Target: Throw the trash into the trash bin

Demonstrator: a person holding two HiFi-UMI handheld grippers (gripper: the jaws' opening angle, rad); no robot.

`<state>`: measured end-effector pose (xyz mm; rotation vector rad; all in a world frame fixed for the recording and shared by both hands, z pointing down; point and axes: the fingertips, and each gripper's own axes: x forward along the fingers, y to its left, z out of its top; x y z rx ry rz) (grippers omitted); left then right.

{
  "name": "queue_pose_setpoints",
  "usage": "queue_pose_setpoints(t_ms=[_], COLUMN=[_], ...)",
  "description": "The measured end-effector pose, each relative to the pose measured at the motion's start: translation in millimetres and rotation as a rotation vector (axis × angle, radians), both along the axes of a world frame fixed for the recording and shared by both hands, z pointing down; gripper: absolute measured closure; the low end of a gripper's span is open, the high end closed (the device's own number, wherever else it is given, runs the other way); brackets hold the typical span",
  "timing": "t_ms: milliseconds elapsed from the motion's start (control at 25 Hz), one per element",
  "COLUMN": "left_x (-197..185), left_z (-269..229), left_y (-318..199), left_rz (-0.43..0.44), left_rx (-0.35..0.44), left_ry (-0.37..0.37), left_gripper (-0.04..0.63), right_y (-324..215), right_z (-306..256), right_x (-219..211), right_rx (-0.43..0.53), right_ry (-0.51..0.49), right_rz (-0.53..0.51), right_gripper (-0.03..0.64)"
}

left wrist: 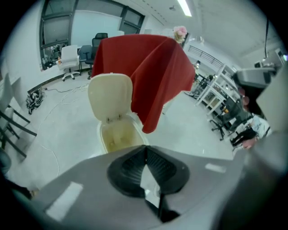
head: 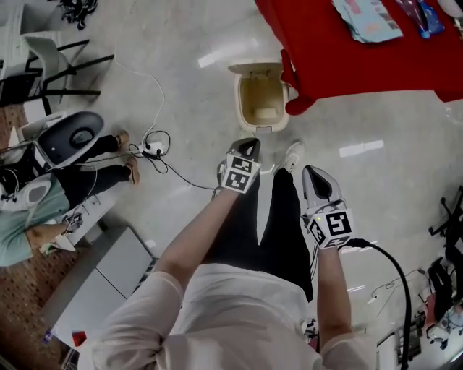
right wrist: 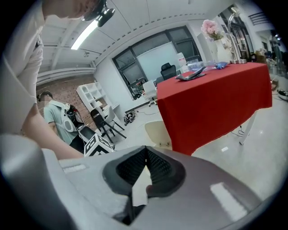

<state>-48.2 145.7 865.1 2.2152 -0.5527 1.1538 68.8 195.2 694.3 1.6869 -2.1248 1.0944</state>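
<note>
A cream trash bin [head: 260,101] stands on the floor with its lid flipped open, beside the corner of a red-clothed table [head: 362,58]. A pale scrap lies in its bottom; I cannot tell what it is. My left gripper [head: 249,144] hangs just short of the bin, its jaws shut with nothing between them. The left gripper view looks over the closed tips [left wrist: 145,149] into the open bin [left wrist: 118,134]. My right gripper [head: 312,172] is to the right and nearer me, also shut and empty [right wrist: 145,149]. From it I see the bin lid [right wrist: 157,132] past the jaws.
The red cloth hangs down next to the bin [left wrist: 157,76]. Packets [head: 365,18] lie on the table. A seated person [head: 29,209] and chairs [head: 51,65] are at the left, cables [head: 155,148] trail over the floor, and a white cabinet [head: 108,274] stands near my left side.
</note>
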Motion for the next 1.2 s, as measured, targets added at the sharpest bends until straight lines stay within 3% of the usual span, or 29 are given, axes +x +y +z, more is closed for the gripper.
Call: queue_pose_setpoints(t_ms=[360, 760, 1000, 1200], left_x=[-11.1, -11.3, -13.8, -14.1], left_z=[-131.6, -265.7, -329.0, -353.4], left_y=[2.0, 6.8, 12.1, 19.5], left_rz=[0.01, 0.046, 0.073, 0.131], left_rx=[0.019, 0.089, 0.132, 0.164], left_ry=[0.096, 0.226, 0.289, 0.307], left_gripper=[0.591, 0.591, 0.591, 0.591], right_y=[-1.1, 4.4, 6.6, 11.3], right_z=[-87.5, -166.6, -207.9, -230.8], right_x=[-18.0, -17.5, -21.9, -21.3], right_rx=[0.025, 0.072, 0.115, 0.139], right_ry=[0.048, 0.066, 0.092, 0.099], right_rz=[-0.048, -0.011, -0.034, -0.032], right_gripper=[0.615, 0.615, 0.615, 0.615])
